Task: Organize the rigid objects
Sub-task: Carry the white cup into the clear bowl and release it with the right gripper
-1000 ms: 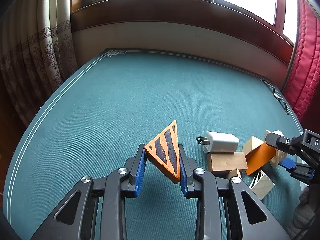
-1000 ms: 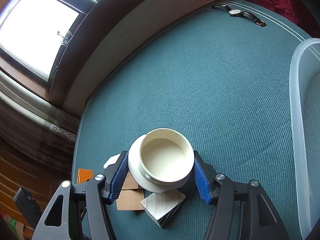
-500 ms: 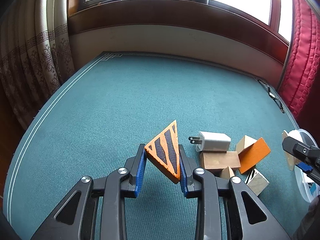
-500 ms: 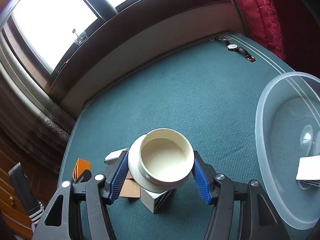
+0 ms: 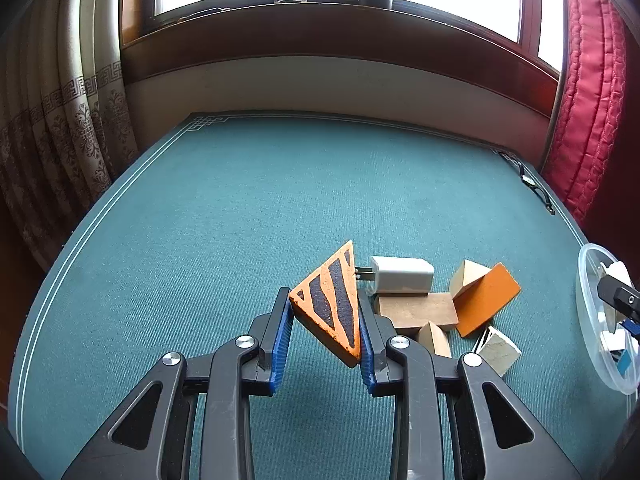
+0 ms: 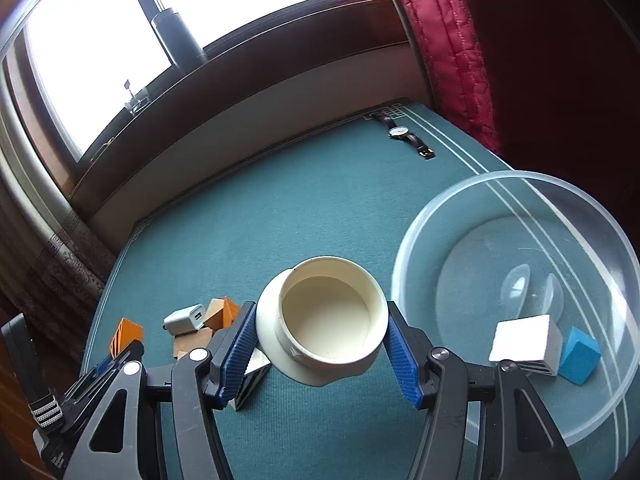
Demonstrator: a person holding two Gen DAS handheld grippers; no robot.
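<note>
Fingers (image 5: 285,336) of the left gripper (image 5: 324,338) are clamped on an orange triangular block (image 5: 330,308); the right gripper (image 6: 322,344) is closed around a cream cup (image 6: 324,316).

Both are held above the green tabletop (image 5: 240,208). A clear bowl (image 6: 596,412) with a white cube (image 6: 524,344) and blue cube (image 6: 580,354) is seen just right of the cup; a white charger (image 5: 402,274) and wooden blocks (image 5: 416,312) lie beside the triangle.

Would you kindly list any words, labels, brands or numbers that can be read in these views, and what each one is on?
No text can be read in either view.
wristwatch: the dial is too small to read.
white charger: no print shows.
orange striped wedge: black stripes only, no characters.
</note>
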